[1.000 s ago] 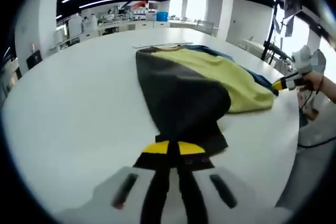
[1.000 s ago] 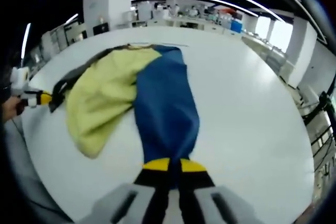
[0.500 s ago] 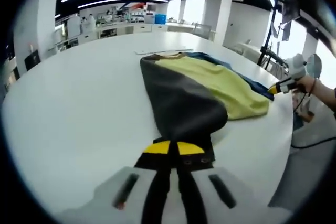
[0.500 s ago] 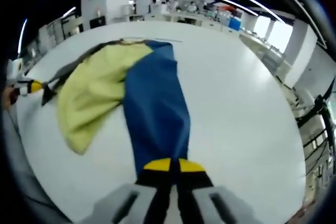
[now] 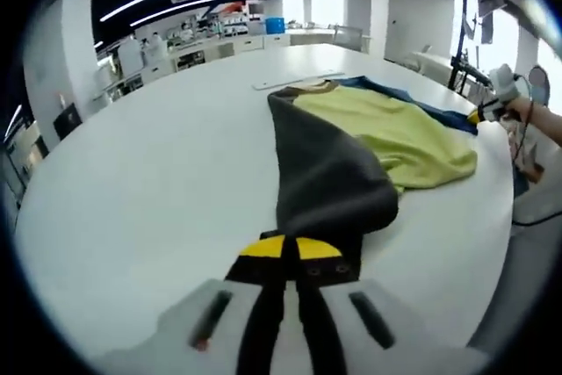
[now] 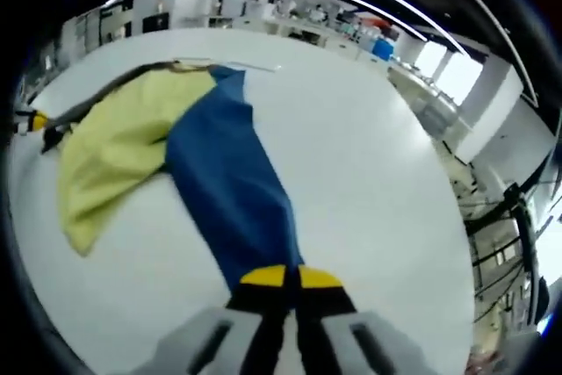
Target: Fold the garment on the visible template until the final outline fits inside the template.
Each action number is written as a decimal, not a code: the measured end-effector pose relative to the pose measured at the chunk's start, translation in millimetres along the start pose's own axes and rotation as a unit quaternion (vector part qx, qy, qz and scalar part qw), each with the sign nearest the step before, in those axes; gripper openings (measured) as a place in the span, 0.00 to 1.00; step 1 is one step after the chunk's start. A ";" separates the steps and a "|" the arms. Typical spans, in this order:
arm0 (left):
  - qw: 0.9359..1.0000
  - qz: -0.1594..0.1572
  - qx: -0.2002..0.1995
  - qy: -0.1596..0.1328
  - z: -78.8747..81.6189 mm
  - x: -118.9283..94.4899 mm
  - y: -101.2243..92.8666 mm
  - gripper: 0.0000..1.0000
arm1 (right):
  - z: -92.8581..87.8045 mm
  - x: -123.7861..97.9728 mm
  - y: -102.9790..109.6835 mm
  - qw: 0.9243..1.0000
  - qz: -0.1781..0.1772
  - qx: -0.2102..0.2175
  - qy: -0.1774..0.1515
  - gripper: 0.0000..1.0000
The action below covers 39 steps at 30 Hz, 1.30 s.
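In the left gripper view, the left gripper (image 5: 290,256) is rising from the bottom edge, and its jaws are pressing together on the end of the dark grey sleeve (image 5: 329,177) of the garment (image 5: 386,129). The sleeve is stretching away from the jaws, straight ahead and a little to the right, over the white table (image 5: 140,182). Beyond the sleeve, the yellow body of the garment is lying flat, and a strip of blue cloth is showing along its far right side. Far to the right of the jaws, the right gripper (image 5: 485,113) is coming in, with a person's hand (image 5: 527,116) behind it.

In the right gripper view, the right gripper (image 6: 290,277) is closing its yellow tips on the end of the blue sleeve (image 6: 233,195). This sleeve is running forward and to the left from the jaws. To the left of it, the yellow part is spreading on the table (image 6: 369,155). At the far left, the left gripper (image 6: 35,120) is pinching the dark sleeve.
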<state>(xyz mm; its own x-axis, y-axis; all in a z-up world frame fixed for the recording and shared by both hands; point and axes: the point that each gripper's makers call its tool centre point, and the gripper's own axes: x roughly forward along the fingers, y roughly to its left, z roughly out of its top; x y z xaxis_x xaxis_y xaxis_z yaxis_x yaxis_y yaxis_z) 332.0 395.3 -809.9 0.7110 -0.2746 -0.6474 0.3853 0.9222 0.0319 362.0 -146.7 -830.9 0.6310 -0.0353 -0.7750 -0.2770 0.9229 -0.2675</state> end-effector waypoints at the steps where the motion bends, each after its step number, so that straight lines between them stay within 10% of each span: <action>1: 1.000 0.003 -0.002 0.002 -1.1 0.0 3.4 0.00 | 1.0 0.4 -4.1 1.000 -0.004 -0.005 0.000 0.00; 39: 0.992 0.102 0.032 0.066 -9.1 24.4 113.2 0.00 | 32.0 46.2 -105.7 0.994 -0.090 -0.052 0.022 0.00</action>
<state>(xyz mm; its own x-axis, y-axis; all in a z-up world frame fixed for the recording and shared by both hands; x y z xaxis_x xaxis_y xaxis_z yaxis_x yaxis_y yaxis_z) 387.6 495.4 -829.1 0.6962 -0.0426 -0.7166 0.2807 0.9349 0.2172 443.6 -233.6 -820.1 0.6451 -0.2144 -0.7334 -0.2372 0.8562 -0.4590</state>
